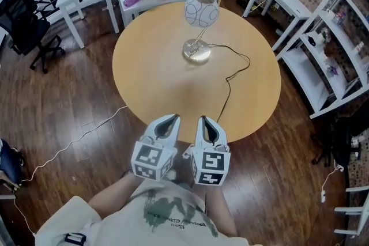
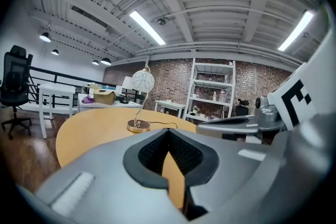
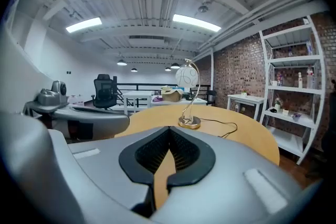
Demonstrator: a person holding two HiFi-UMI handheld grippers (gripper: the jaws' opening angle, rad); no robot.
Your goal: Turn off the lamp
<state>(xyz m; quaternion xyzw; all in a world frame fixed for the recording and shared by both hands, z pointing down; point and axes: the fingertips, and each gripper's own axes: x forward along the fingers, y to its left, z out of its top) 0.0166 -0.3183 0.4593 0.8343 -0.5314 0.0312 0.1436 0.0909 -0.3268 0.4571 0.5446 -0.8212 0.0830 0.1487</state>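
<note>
The brass-stemmed white-globe lamp (image 1: 201,11) stands well ahead of the left gripper (image 1: 170,118) and right gripper (image 1: 205,120), across the round wooden table (image 1: 150,78). Both pairs of jaws are together, empty.

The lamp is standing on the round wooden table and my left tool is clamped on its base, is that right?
Not quite. The lamp does stand on the round wooden table, but the left tool is not clamped on its base: it is shut on nothing at the table's near edge, well apart from the lamp. The head view shows this.
</note>
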